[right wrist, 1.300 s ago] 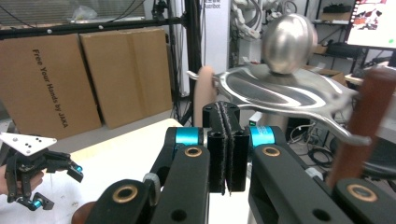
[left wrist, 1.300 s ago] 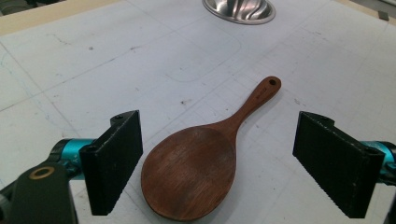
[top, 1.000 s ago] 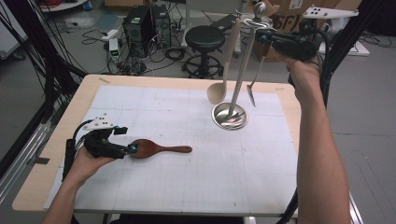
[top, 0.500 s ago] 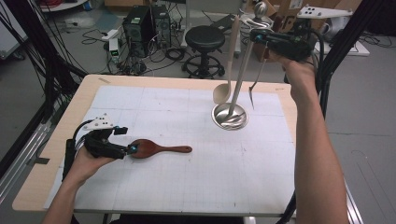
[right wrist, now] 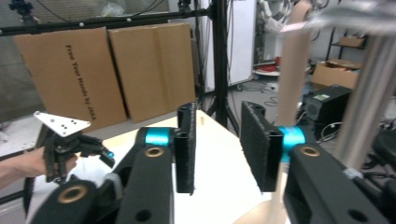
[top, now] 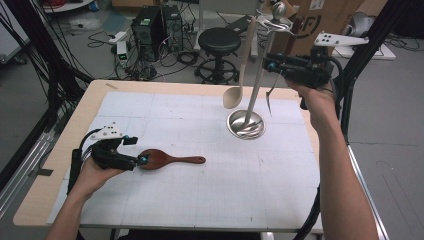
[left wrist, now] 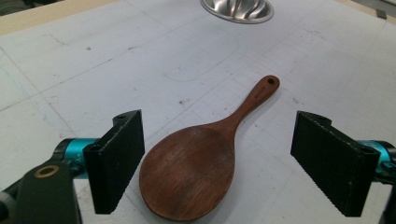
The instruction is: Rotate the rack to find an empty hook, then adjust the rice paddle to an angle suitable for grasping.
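Wooden spoon [left wrist: 196, 172] flat between wide left hand-held gripper [left wrist: 233, 163] jaws — right hand-held gripper [right wrist: 217, 149] just opened, empty.

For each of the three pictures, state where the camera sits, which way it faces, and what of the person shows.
High view: above the table, looking forward and down; both forearms, left gripper, right gripper.
Left gripper view: on the left gripper, facing the brown wooden spoon.
Right gripper view: on the right gripper, level, toward cardboard; left hand.
Shared: brown wooden spoon, stand base.
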A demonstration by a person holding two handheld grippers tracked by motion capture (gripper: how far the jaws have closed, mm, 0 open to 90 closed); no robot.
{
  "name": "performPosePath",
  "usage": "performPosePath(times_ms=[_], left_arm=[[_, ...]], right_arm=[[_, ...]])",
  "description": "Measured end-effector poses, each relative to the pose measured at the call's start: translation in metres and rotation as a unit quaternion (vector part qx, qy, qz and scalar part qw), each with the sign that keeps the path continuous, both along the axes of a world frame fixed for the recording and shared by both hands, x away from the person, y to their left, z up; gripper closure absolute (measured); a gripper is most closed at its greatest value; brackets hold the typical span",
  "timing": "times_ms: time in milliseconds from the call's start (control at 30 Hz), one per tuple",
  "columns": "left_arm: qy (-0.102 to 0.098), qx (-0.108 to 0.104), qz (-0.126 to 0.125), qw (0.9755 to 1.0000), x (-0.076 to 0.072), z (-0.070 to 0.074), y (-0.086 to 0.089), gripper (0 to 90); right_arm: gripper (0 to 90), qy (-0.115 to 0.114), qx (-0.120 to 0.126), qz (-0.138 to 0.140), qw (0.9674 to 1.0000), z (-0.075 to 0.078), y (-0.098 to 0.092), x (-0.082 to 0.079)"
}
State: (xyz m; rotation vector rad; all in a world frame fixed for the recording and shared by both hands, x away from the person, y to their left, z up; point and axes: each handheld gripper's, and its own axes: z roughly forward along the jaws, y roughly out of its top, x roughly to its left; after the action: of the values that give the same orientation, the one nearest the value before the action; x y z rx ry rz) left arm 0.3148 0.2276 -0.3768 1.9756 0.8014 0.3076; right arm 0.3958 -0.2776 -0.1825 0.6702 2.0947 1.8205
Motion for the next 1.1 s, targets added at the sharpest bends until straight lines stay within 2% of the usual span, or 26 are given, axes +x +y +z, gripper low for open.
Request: performPosePath(times_ms=[100, 167, 233, 467, 533, 767, 967, 1100], left_arm=[[-0.001, 0.002, -0.001, 1.0000, 0.000, 0.000, -0.001, 19.5], [-0.002, 0.004, -0.002, 1.0000, 0.000, -0.001, -0.002, 19.8], [-0.003, 0.004, -0.006, 1.0000, 0.000, -0.001, -0.003, 19.7], [-0.005, 0.008, -0.009, 0.9999, 0.001, -0.002, -0.004, 20.6], [-0.004, 0.005, -0.007, 1.0000, 0.002, -0.003, -0.004, 21.3], [-0.003, 0.009, -0.015, 0.9998, 0.002, -0.004, -0.005, 22.5], [-0.002, 0.021, -0.024, 0.9995, 0.003, -0.006, -0.008, 25.7], [0.001, 0.032, -0.031, 0.9990, 0.003, -0.009, -0.012, 27.2]], right_arm=[[59.6, 0.006, -0.007, 0.004, 0.9999, -0.010, 0.003, -0.003], [56.9, 0.012, -0.003, 0.007, 0.9999, -0.018, 0.005, -0.005], [53.1, 0.025, -0.013, 0.006, 0.9996, -0.026, 0.005, -0.005], [51.0, 0.041, -0.013, 0.005, 0.9991, -0.052, 0.001, -0.010], [49.5, 0.046, -0.022, 0.006, 0.9987, -0.057, 0.002, -0.012], [48.2, 0.050, -0.026, 0.014, 0.9983, -0.077, 0.008, -0.022], [46.9, 0.062, -0.036, 0.017, 0.9973, -0.100, 0.012, -0.031], [44.8, 0.067, -0.030, 0.020, 0.9971, -0.112, 0.012, -0.038]])
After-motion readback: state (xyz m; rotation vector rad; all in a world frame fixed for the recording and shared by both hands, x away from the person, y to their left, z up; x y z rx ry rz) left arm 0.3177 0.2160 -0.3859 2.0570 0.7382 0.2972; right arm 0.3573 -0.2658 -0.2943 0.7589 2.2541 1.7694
